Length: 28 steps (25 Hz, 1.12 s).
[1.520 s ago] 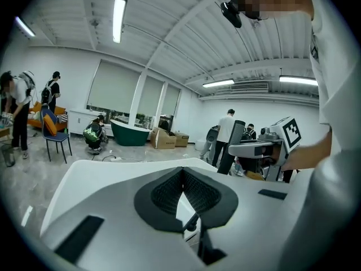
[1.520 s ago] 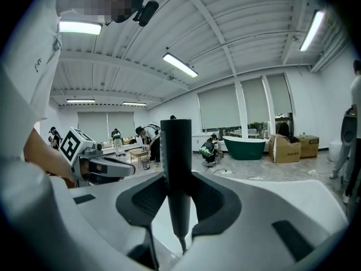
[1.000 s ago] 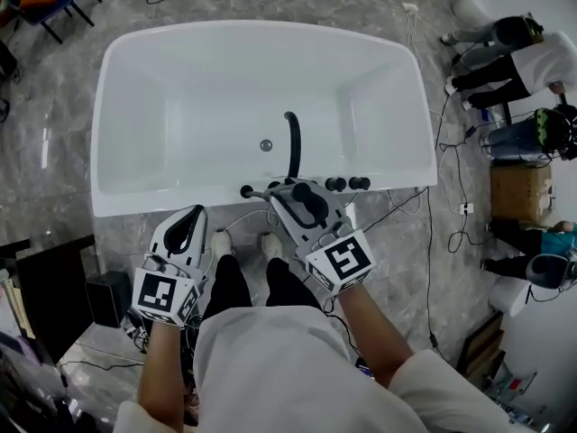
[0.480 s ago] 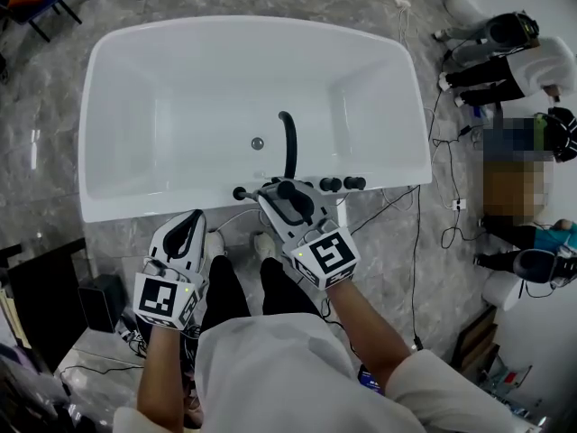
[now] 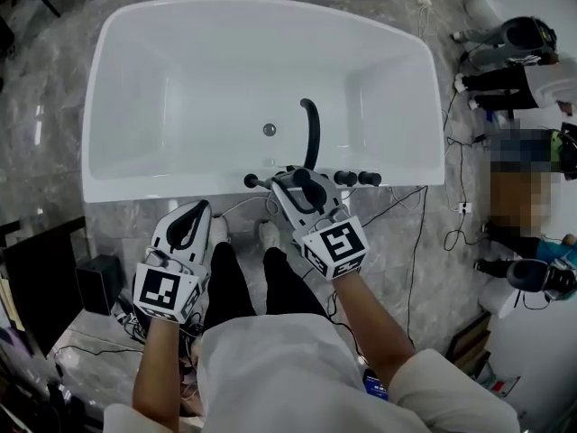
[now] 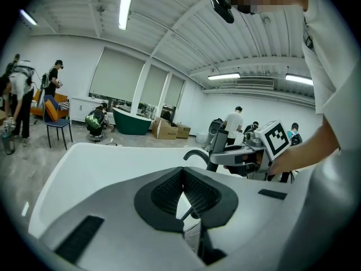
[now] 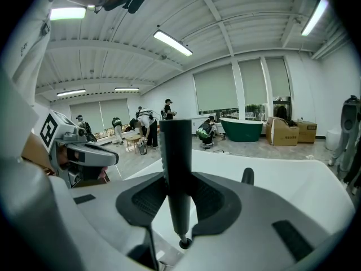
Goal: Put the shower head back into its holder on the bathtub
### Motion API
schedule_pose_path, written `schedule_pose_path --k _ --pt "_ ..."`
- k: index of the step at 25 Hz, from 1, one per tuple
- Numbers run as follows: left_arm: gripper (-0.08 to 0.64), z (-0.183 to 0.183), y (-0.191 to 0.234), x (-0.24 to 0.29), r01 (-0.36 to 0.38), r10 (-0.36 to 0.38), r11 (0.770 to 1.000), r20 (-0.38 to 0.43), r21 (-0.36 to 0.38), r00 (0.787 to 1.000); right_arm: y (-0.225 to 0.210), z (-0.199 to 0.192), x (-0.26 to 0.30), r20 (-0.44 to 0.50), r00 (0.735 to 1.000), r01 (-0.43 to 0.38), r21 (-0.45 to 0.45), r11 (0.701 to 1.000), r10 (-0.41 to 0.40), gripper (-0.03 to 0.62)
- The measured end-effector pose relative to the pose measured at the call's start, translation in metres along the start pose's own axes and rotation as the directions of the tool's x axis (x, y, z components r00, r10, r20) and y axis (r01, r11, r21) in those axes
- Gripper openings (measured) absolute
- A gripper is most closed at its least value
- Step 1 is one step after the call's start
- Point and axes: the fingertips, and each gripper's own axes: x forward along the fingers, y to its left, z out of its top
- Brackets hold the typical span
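The white bathtub (image 5: 180,188) lies ahead of me, with a black curved spout (image 5: 312,133) and black knobs (image 5: 349,179) on its near rim. My right gripper (image 5: 302,186) is shut on the black shower head (image 5: 308,190) just above that rim, by the fittings. In the right gripper view the shower head (image 7: 175,151) stands upright between the pads, its lower tip (image 7: 183,243) over the rim. A small black fitting (image 5: 246,181) sticks out left of it. My left gripper (image 5: 195,209) hangs short of the tub at the left, shut with nothing in it; its pads (image 6: 169,191) meet at the tips.
Cables (image 5: 424,233) trail over the marble floor right of the tub. Several people (image 5: 514,39) stand and crouch at the far right. A dark cabinet (image 5: 95,287) sits at my left. My feet (image 5: 269,235) stand close to the tub's near wall.
My right gripper has sunk toward the tub's rim with the shower head still in it. The left gripper has lowered a little too.
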Motion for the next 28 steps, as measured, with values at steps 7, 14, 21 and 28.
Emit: schedule_pose_path --k 7,14,21,28 --pt "0.011 -0.013 0.007 0.009 0.008 -0.008 1.000 -0.016 -0.016 1.000 -0.001 -0.022 0.021 -0.032 0.999 0.012 0.028 1.000 -0.011 0.143" --pt "0.011 -0.024 0.012 0.022 0.017 -0.017 0.999 -0.030 -0.028 0.999 -0.002 -0.049 0.039 -0.068 0.998 0.014 0.051 0.999 -0.011 0.143" --pt "0.011 -0.039 0.020 0.026 0.010 -0.012 0.999 -0.043 -0.046 0.999 -0.008 -0.076 0.053 -0.107 0.994 0.037 0.056 0.998 -0.031 0.143" --pt "0.011 -0.047 0.027 0.032 0.004 -0.006 0.998 -0.041 -0.063 0.999 -0.012 -0.102 0.068 -0.139 0.989 0.054 0.072 0.996 -0.043 0.143"
